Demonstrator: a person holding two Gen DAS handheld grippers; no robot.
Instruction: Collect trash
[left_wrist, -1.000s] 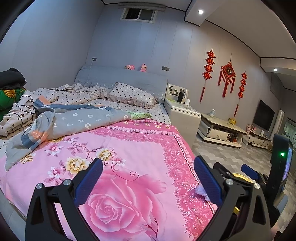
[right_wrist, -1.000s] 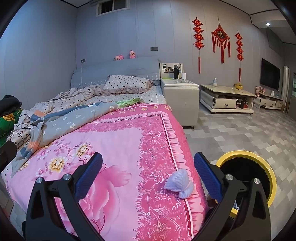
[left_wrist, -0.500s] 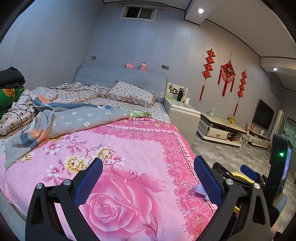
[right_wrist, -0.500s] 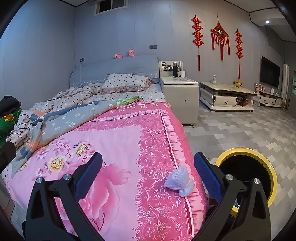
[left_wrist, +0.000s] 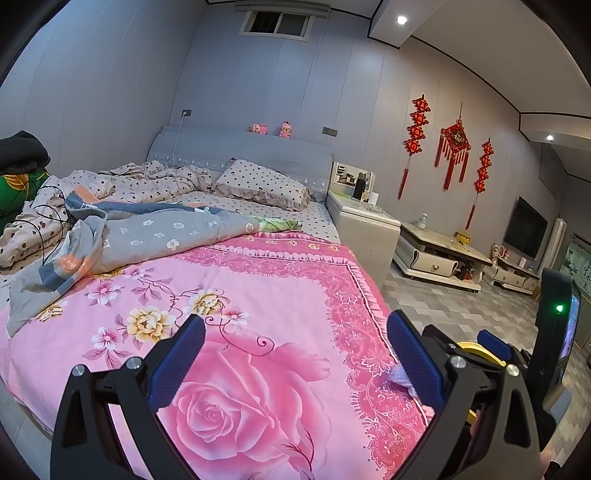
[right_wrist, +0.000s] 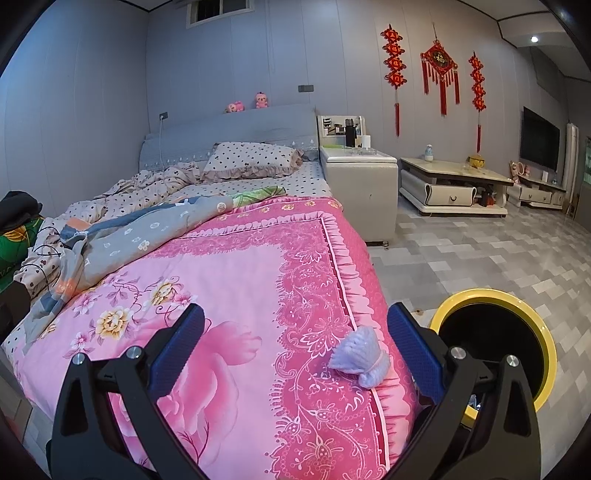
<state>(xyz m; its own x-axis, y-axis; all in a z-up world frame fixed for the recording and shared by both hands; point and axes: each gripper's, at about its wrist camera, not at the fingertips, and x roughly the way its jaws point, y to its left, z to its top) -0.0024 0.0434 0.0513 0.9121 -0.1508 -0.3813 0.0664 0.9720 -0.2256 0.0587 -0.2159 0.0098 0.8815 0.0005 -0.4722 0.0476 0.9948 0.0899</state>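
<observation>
A pale lilac crumpled foam wrapper (right_wrist: 360, 356) lies on the pink floral bedspread (right_wrist: 229, 280) near the bed's right edge. My right gripper (right_wrist: 295, 350) is open and empty above the spread; the wrapper sits just inside its right finger. A yellow-rimmed black trash bin (right_wrist: 495, 332) stands on the floor right of the bed. My left gripper (left_wrist: 295, 354) is open and empty over the pink spread (left_wrist: 258, 295). In the left wrist view the wrapper (left_wrist: 399, 374) peeks out behind the right finger, and a bit of the bin rim (left_wrist: 476, 349) shows.
A grey quilt (right_wrist: 147, 229) and polka-dot bedding (right_wrist: 251, 162) cover the far half of the bed. A white nightstand (right_wrist: 362, 173) and a low TV cabinet (right_wrist: 454, 184) stand along the wall. The tiled floor (right_wrist: 480, 251) lies right of the bed.
Both grippers have shifted slightly; in the right wrist view the wrapper and bin have drifted a little closer. Both stay open and empty.
</observation>
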